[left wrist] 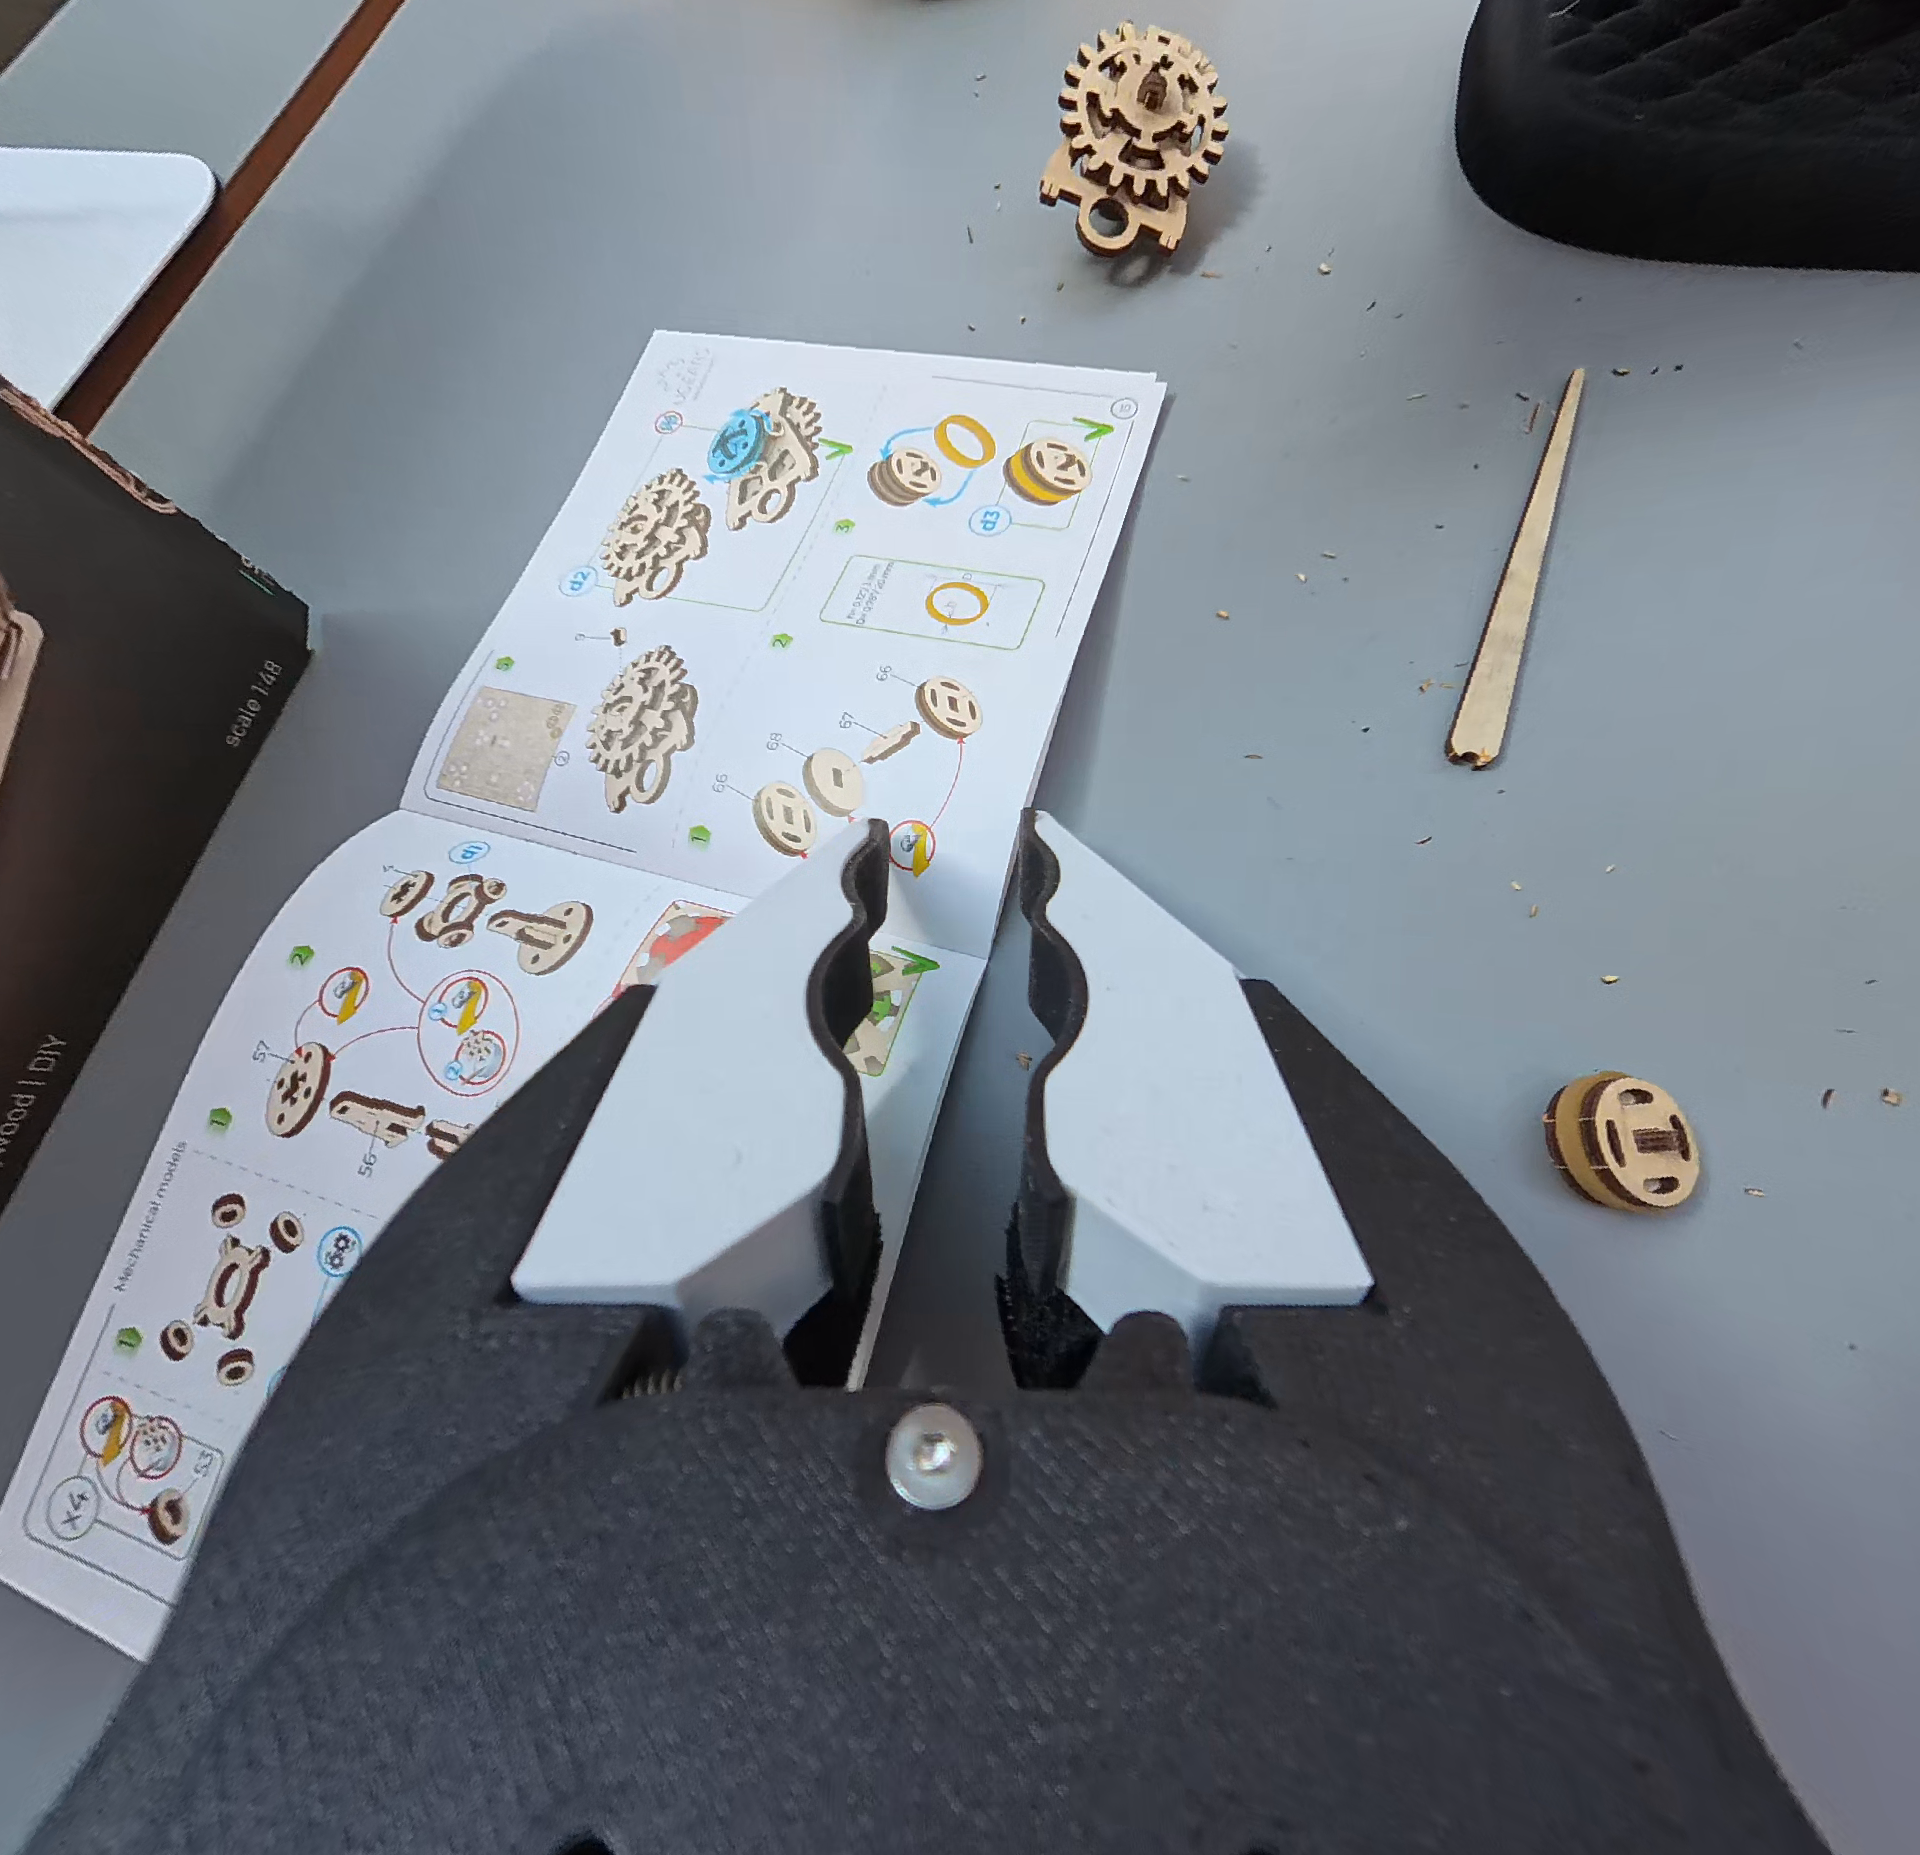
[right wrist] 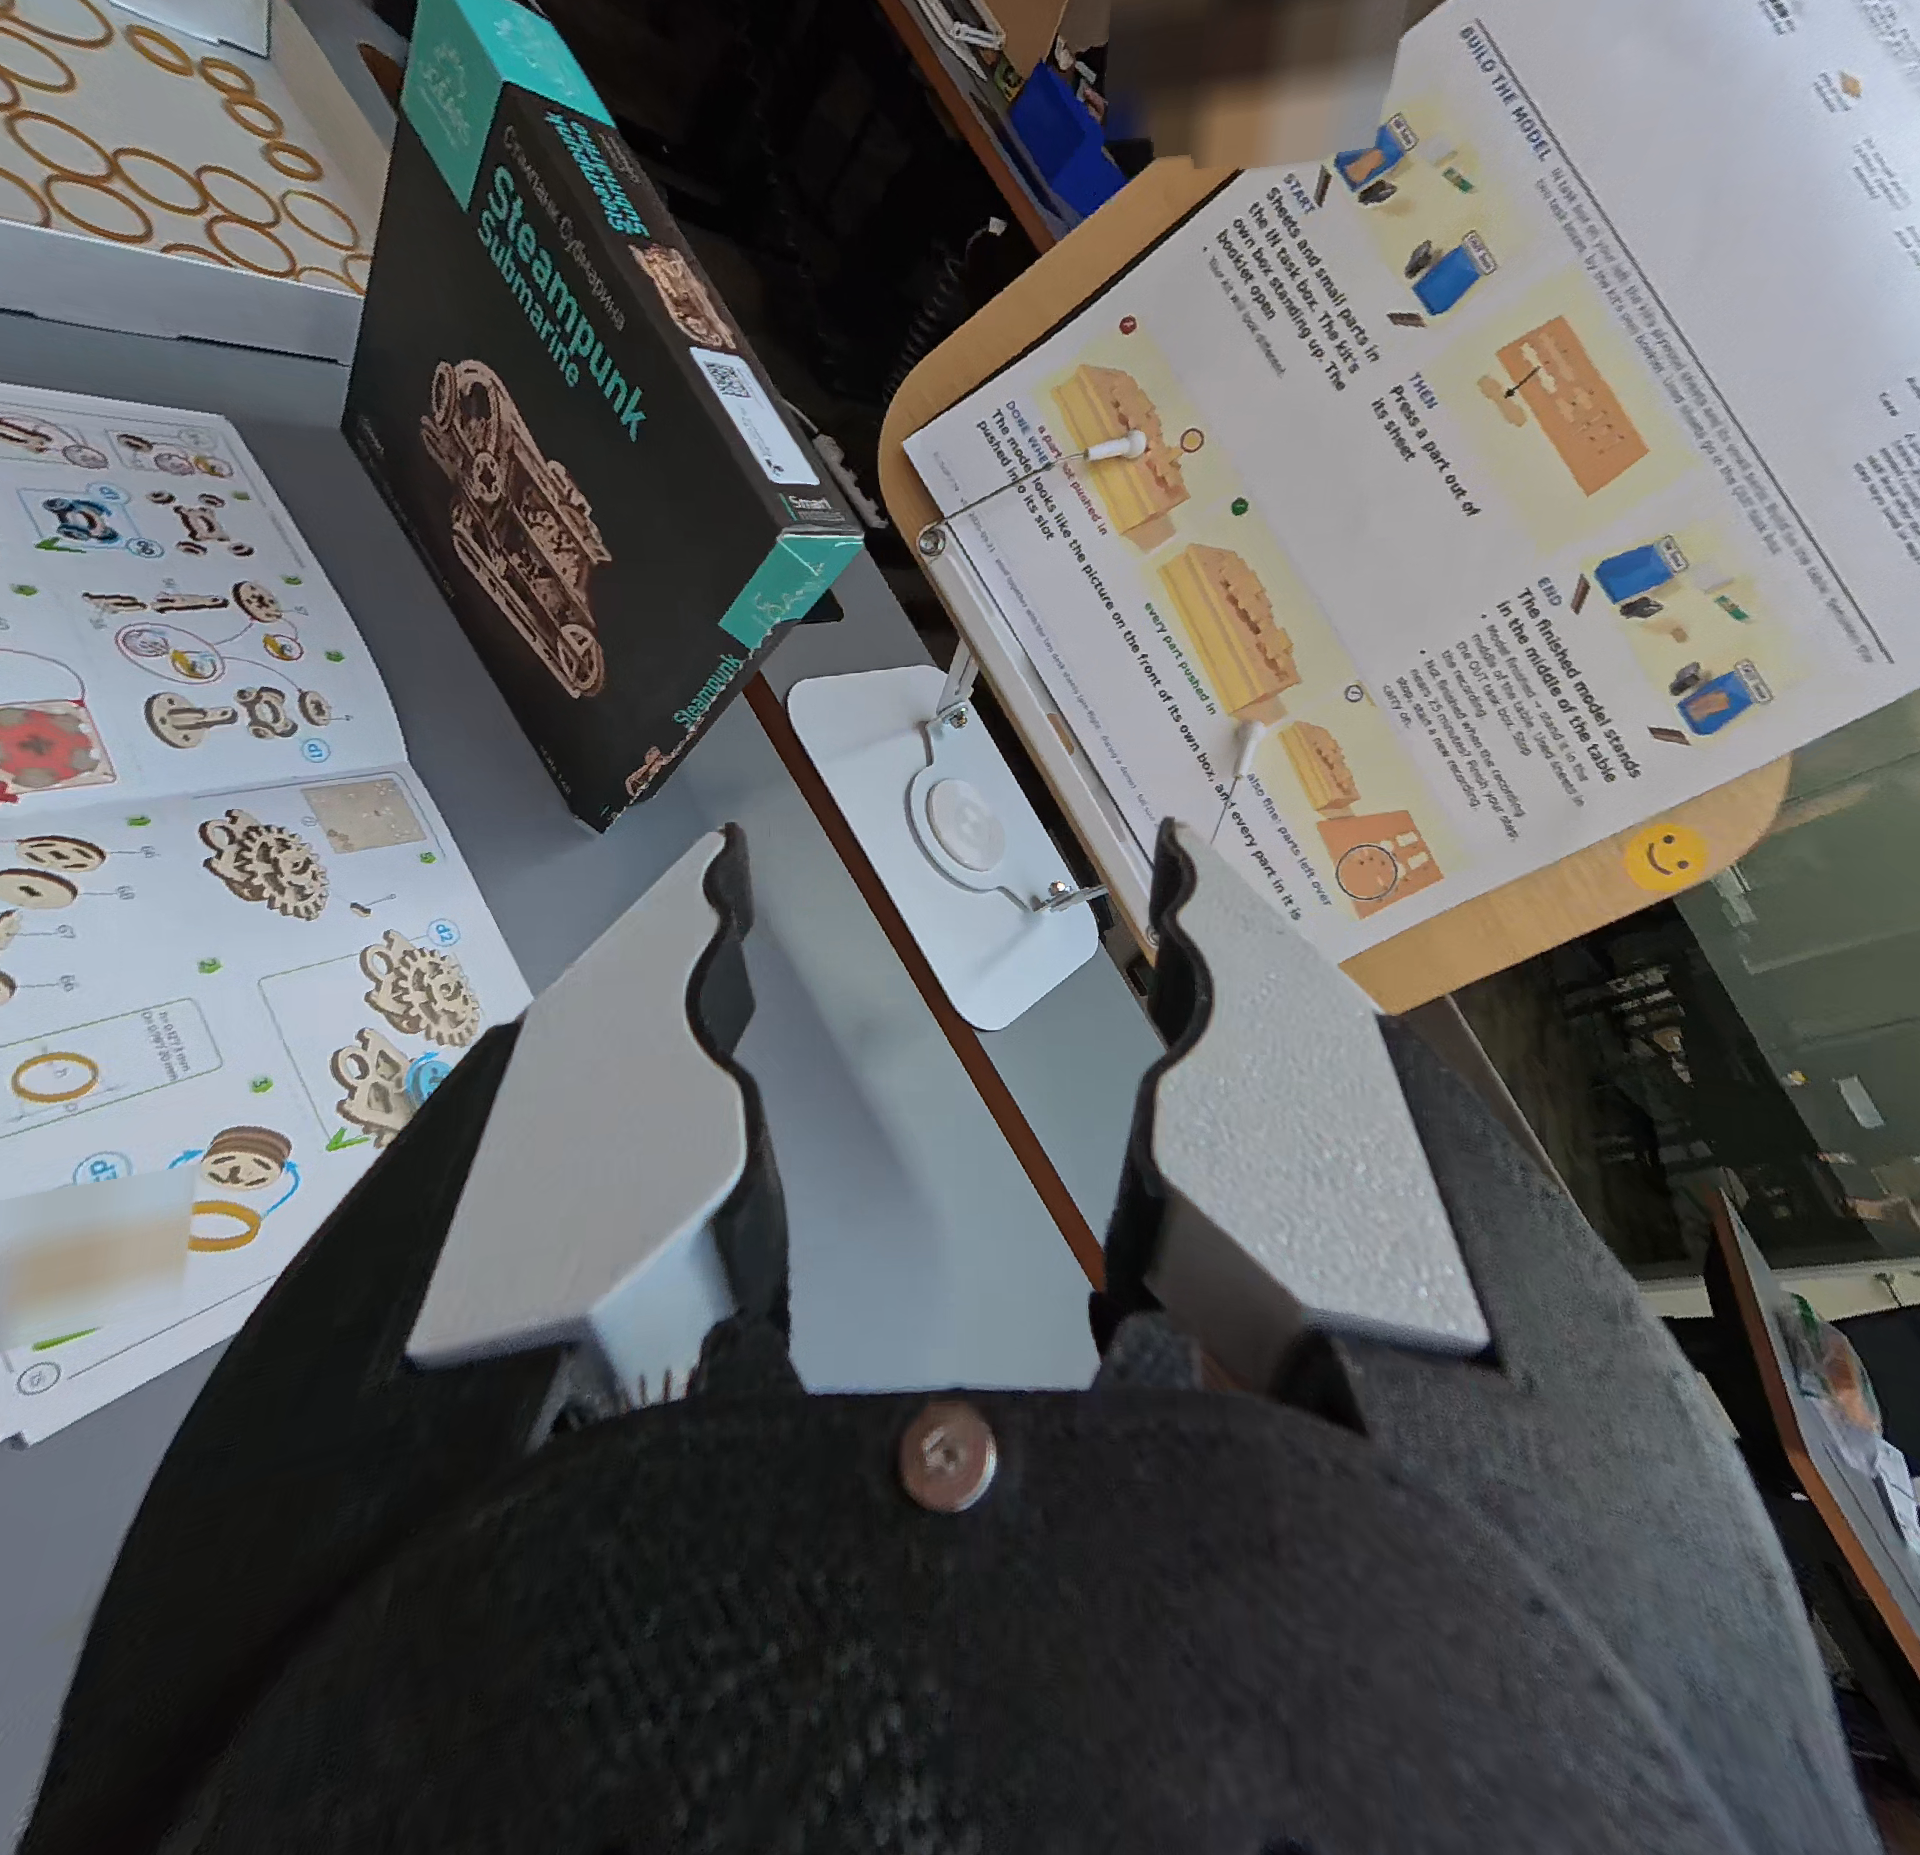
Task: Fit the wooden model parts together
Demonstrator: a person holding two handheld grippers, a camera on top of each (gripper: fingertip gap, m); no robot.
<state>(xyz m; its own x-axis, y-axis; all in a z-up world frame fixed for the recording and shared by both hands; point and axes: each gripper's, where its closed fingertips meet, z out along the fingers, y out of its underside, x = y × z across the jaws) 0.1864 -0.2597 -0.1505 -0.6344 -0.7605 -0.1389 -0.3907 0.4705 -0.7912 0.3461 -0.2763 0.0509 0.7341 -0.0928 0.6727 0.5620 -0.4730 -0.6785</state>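
In the left wrist view a wooden gear assembly [left wrist: 1138, 138] stands on the grey table at the far centre. A round wooden disc stack [left wrist: 1621, 1140] lies at the right. A thin wooden stick [left wrist: 1517, 579] lies between them. My left gripper [left wrist: 956, 829] is open and empty above the edge of the open instruction booklet [left wrist: 790, 600], well short of the parts. My right gripper [right wrist: 945, 839] is open and empty above the table edge, with the booklet [right wrist: 208, 766] to its left. No wooden part shows near it.
A dark kit box [right wrist: 540, 413] stands behind the booklet, also at the left of the left wrist view [left wrist: 135, 725]. A white tray of wooden rings [right wrist: 156, 164], a white stand base [right wrist: 935, 849] holding a board with a printed sheet [right wrist: 1403, 517], and a black cushion [left wrist: 1704, 101]. The round wooden disc stack [left wrist: 1621, 1140] lies some 10 centimetres from my left tips, 30 centimetres from my right tips.
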